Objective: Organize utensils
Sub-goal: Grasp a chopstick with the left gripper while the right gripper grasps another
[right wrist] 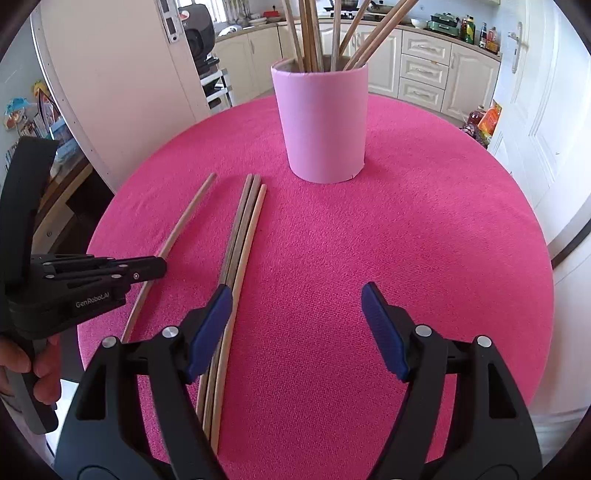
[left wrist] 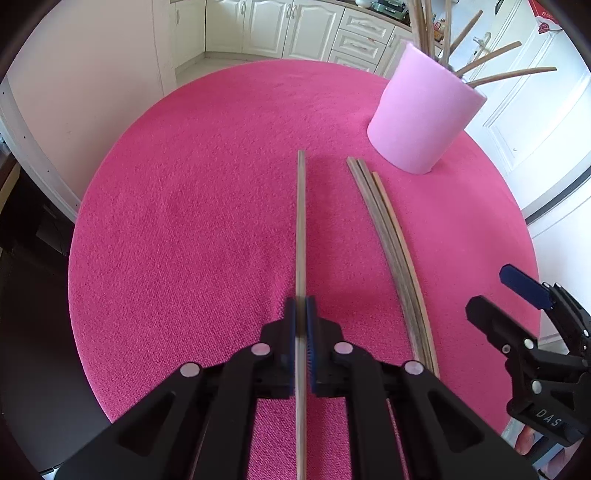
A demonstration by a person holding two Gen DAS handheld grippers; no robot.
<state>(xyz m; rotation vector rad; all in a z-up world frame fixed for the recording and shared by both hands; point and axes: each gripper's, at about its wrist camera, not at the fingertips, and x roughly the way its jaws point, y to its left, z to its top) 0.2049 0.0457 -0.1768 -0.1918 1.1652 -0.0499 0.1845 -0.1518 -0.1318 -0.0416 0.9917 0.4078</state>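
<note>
Pointing straight ahead, chopstick (left wrist: 301, 229) clamped lengthwise by left gripper (left wrist: 301, 310), right gripper (right wrist: 297, 325) spread.

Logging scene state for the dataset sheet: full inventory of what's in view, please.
Round table with bright pink textured cloth: 1, pink, fills both views.
Pale pink cylindrical holder: 1, upright at the table's far side.
Wooden chopsticks standing in the holder: several, brown, fanning out; exact count unclear.
Loose wooden chopsticks lying on the cloth: 3, brown, side by side in front of the holder.
Single wooden chopstick: 1, brown, left of the loose group, clamped.
Kitchen cabinets: cream, background.
Left gripper: black with blue pads, shut on the single chopstick.
Right gripper: black with blue pads, open, beside the loose three.
</note>
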